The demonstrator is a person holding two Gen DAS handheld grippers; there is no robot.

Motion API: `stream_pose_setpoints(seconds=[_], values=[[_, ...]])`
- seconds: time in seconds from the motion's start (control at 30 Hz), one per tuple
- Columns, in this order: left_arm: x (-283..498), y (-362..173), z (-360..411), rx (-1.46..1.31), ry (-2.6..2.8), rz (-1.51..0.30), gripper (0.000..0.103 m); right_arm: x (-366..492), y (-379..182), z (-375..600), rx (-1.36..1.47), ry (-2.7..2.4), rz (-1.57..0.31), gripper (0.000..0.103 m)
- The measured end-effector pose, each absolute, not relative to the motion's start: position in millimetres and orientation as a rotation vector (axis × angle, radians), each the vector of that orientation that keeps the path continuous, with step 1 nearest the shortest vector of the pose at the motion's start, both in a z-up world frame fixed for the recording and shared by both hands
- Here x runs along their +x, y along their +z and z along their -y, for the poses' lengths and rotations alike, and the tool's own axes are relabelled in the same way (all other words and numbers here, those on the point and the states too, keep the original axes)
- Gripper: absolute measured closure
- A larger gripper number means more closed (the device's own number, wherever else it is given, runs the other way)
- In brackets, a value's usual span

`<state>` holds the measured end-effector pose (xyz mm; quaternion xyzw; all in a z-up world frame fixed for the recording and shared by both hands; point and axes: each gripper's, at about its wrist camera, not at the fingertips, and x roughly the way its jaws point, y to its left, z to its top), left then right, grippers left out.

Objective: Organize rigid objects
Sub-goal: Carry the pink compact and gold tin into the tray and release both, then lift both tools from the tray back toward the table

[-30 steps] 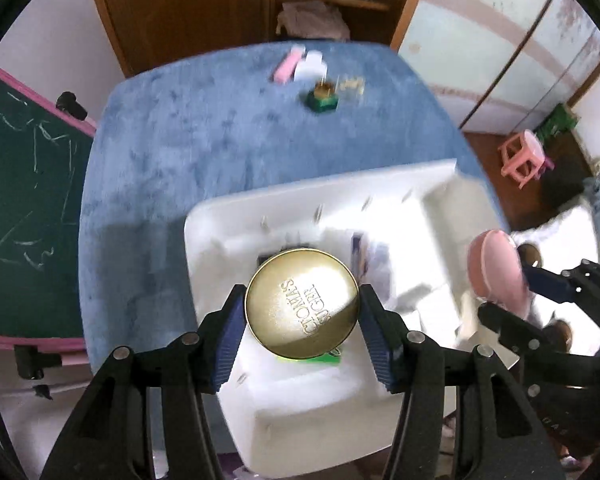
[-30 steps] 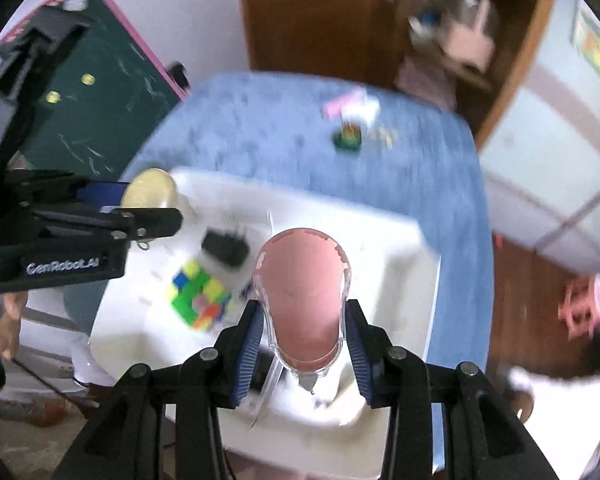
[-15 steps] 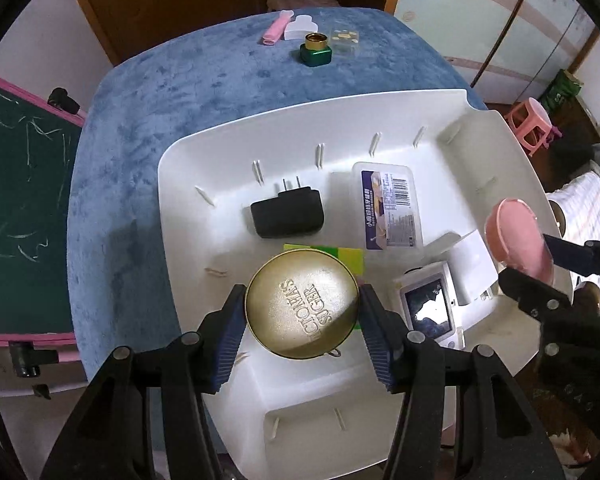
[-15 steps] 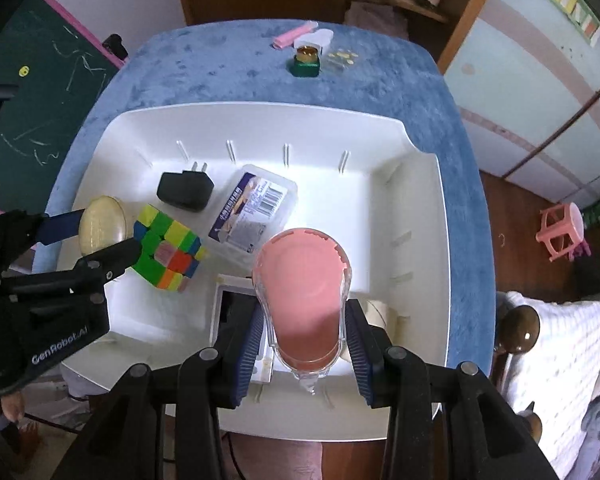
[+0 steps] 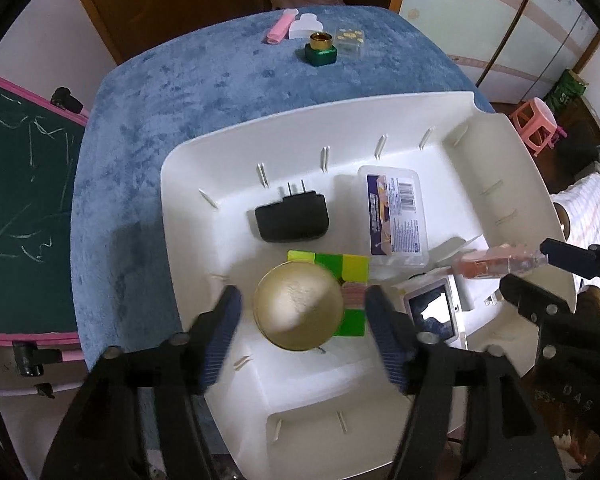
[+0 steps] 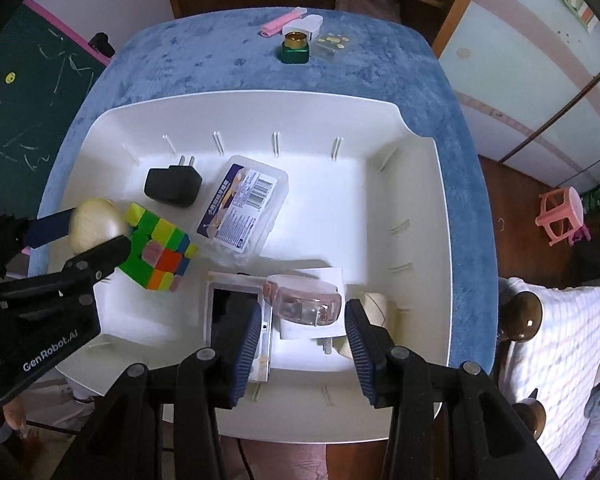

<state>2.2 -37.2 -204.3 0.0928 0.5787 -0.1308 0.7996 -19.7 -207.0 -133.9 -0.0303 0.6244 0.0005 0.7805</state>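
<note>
A white bin (image 5: 188, 184) (image 6: 420, 208) sits on the blue table. My left gripper (image 5: 302, 320) is open; the round gold tin (image 5: 298, 312) (image 6: 94, 226) is free between its fingers, blurred, over the colour cube (image 5: 350, 268) (image 6: 160, 252). My right gripper (image 6: 300, 324) is open; the pink clear-cased object (image 6: 304, 300) (image 5: 500, 266) is loose between its fingers, tipped on its side above a white box. A black plug adapter (image 5: 292, 220) (image 6: 172, 188) and a labelled clear case (image 5: 396, 216) (image 6: 246, 208) lie in the bin.
At the table's far edge stand a green bottle with a gold cap (image 5: 320, 50) (image 6: 295, 46), a pink item (image 5: 279, 30), a white piece (image 5: 304, 26) and a small clear box (image 5: 350, 40). A small screen device (image 5: 432, 312) lies in the bin. A chalkboard (image 5: 16, 200) stands left.
Both grippers have opened. The gold tin has left the left fingers and is dropping toward the cube. The pink object has left the right fingers and tipped over.
</note>
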Motion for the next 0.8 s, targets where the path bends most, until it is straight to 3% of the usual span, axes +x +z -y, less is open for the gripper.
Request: stream_pose_setpoints(seconds=[0.03, 0.8], values=[[2.4, -202.6, 36.8, 0.193, -0.285, -1.236, 0.023, -20.0, -132.4, 207.8, -0.066, 0.001, -1.344, 0.05], [12.7, -146.5, 20.3, 0.133, -0.271, -1.085, 0.023, -14.8, -86.0, 209.4, -0.043, 0.017, -1.259, 0.049]])
